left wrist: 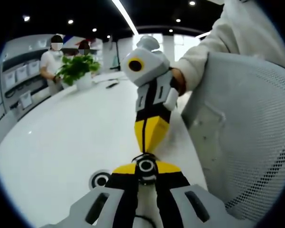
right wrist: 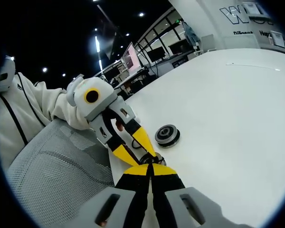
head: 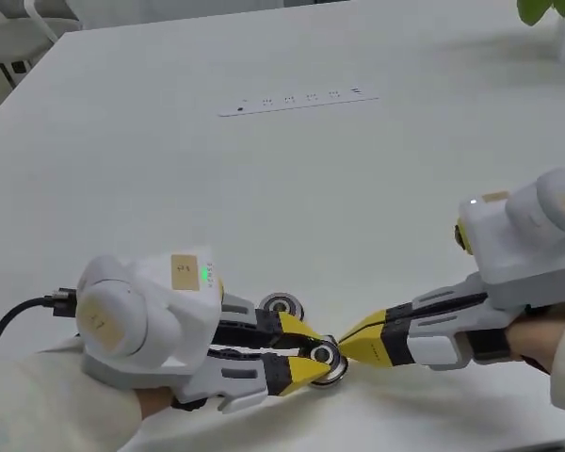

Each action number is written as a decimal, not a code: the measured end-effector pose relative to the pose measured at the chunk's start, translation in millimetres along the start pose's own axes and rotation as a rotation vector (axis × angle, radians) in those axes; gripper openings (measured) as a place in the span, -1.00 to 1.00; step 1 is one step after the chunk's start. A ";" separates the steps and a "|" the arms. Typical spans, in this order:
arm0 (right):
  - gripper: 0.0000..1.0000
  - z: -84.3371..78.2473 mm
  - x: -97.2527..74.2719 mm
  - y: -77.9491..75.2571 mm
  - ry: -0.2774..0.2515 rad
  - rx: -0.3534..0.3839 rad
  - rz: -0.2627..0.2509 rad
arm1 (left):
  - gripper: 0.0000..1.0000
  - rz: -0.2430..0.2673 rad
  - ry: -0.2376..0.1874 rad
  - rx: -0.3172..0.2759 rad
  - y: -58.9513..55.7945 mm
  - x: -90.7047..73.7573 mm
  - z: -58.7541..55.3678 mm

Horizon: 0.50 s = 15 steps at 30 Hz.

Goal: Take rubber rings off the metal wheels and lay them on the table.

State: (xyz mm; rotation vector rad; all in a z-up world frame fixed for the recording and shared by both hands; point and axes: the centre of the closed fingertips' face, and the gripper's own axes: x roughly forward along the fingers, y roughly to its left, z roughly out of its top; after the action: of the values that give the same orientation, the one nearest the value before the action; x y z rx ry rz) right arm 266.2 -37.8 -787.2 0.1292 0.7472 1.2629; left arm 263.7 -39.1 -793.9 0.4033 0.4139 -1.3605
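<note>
Left tool (head: 315, 355) clamps a metal wheel (left wrist: 146, 166) steady; right tool (head: 347, 347), jaws pinched together, meets its rim, likely to peel the rubber ring.

Clamped left gripper (head: 318, 355) meets pinched-shut right gripper (head: 348, 346) tip-to-tip.

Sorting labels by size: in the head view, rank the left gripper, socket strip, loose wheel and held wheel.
1. left gripper
2. socket strip, though it lies farther away
3. loose wheel and held wheel: alike, not ranked; the held one is partly hidden.
</note>
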 end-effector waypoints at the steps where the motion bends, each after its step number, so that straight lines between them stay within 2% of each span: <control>1: -1.00 0.1 0.1 0.1 0.000 0.000 0.001 | -0.73 0.000 -0.001 0.000 0.0 -0.1 -0.1; 15: -1.00 1.6 0.6 5.0 -0.007 -0.005 0.024 | -0.73 0.004 -0.007 -0.001 -0.2 0.0 0.1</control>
State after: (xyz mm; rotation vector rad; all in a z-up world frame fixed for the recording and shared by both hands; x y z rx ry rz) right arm 263.1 -35.1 -783.8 0.1388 0.7379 1.2862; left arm 263.5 -39.2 -793.8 0.3981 0.4082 -1.3577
